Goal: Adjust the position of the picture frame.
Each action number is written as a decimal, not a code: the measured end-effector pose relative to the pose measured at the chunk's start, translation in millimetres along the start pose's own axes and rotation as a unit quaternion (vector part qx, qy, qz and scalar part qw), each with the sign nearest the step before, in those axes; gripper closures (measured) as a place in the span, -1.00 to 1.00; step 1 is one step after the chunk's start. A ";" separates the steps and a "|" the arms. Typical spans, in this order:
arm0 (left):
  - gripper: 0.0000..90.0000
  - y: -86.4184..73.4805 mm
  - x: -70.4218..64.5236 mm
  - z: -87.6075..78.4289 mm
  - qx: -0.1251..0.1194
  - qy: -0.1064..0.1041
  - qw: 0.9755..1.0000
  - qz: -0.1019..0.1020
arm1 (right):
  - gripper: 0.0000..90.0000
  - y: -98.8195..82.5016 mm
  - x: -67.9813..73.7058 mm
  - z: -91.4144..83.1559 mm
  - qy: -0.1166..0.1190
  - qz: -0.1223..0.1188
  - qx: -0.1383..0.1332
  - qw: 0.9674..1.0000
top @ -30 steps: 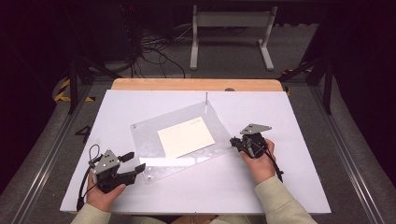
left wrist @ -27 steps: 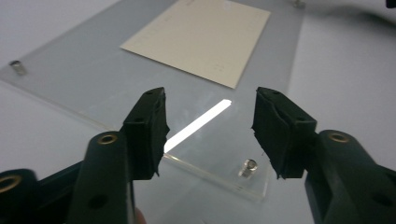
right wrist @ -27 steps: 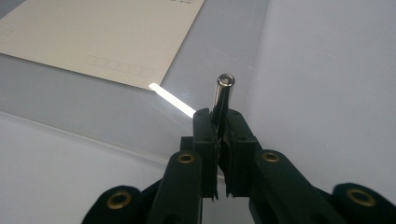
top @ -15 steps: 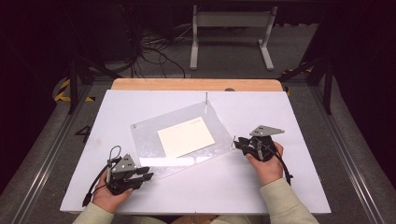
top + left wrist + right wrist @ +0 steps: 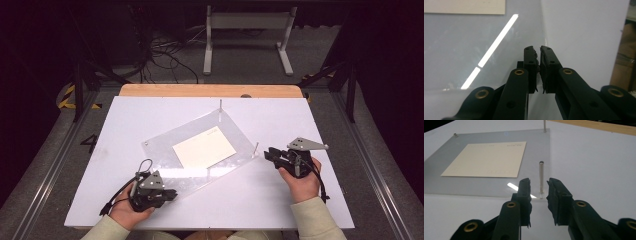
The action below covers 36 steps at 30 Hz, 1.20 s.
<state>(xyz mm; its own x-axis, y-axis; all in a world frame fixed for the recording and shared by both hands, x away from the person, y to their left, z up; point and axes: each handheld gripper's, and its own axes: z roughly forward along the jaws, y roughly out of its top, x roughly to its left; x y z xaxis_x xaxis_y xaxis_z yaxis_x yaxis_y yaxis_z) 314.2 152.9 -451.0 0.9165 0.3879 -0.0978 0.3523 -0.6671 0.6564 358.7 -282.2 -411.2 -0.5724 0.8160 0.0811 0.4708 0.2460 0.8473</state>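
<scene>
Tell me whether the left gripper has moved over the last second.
Yes. The left gripper has slid rightward and nearer the person along the white table, to the near corner of the clear sheet.

— What lies on the white table?
— A clear rectangular acrylic sheet, flat and turned askew, a cream paper card under it, thin upright metal pins at its corners.
</scene>
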 end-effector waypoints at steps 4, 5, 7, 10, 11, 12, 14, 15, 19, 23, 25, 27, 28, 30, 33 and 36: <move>0.86 15.4 -14.4 17.0 -0.006 -0.028 0.999 0.017 | 0.57 -8.5 -5.3 -11.2 -0.004 0.013 0.000 1.000; 0.87 18.8 -17.4 20.3 -0.006 -0.029 0.999 0.022 | 0.58 -9.9 -6.5 -13.1 -0.005 0.016 0.000 1.000; 0.88 24.9 -22.6 26.8 -0.009 -0.027 0.999 0.027 | 0.58 -12.2 -8.5 -16.2 -0.007 0.019 -0.002 1.000; 1.00 36.0 -37.6 48.7 -0.005 -0.072 0.996 0.047 | 0.58 -14.5 -9.4 -18.0 -0.006 0.023 0.000 1.000; 1.00 41.8 -43.5 50.7 0.008 -0.060 0.996 0.059 | 0.58 -14.8 -9.4 -18.0 -0.006 0.023 0.000 1.000; 1.00 41.8 -43.5 50.7 0.008 -0.060 0.996 0.059 | 0.58 -14.8 -9.4 -18.0 -0.006 0.023 0.000 1.000; 0.99 49.5 -51.8 51.6 -0.007 -0.050 0.997 0.065 | 0.58 -14.9 -8.5 -18.1 -0.004 0.021 0.000 1.000; 0.98 50.9 -51.8 50.1 -0.016 -0.045 0.997 0.067 | 0.58 -14.8 -7.9 -18.2 -0.003 0.020 0.000 1.000; 0.77 46.6 -31.3 25.8 -0.068 -0.005 0.997 0.021 | 0.56 -15.7 -6.5 -15.9 0.002 0.016 0.004 1.000; 0.57 35.8 11.8 -10.2 -0.119 0.087 0.987 -0.066 | 0.55 -15.5 -2.2 -12.3 0.006 0.010 0.009 1.000; 0.48 29.8 27.9 -22.5 -0.124 0.128 0.979 -0.097 | 0.54 -14.9 0.0 -11.6 0.008 0.006 0.010 1.000; 0.41 22.2 45.7 -31.0 -0.116 0.181 0.970 -0.117 | 0.54 -14.9 1.7 -10.3 0.008 0.003 0.012 1.000; 0.36 19.3 51.2 -32.4 -0.114 0.192 0.966 -0.127 | 0.54 -15.2 2.8 -9.0 0.009 0.002 0.014 1.000; 0.34 11.1 67.3 -33.9 -0.100 0.220 0.960 -0.140 | 0.53 -15.9 4.0 -7.4 0.010 -0.001 0.018 1.000; 0.27 3.4 83.5 -31.6 -0.089 0.237 0.956 -0.149 | 0.53 -16.7 4.5 -6.6 0.011 -0.003 0.020 1.000; 0.17 -0.8 96.4 -27.3 -0.072 0.245 0.951 -0.172 | 0.53 -17.5 4.0 -7.1 0.011 0.001 0.020 1.000</move>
<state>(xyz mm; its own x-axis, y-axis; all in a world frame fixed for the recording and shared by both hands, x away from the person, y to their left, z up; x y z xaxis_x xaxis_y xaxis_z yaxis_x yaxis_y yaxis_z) 397.0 208.2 -440.5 0.5412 0.8408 0.0112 0.5534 -0.3662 0.7481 343.5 -287.0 -422.0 -0.5860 0.8047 0.0949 0.4981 0.2653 0.8255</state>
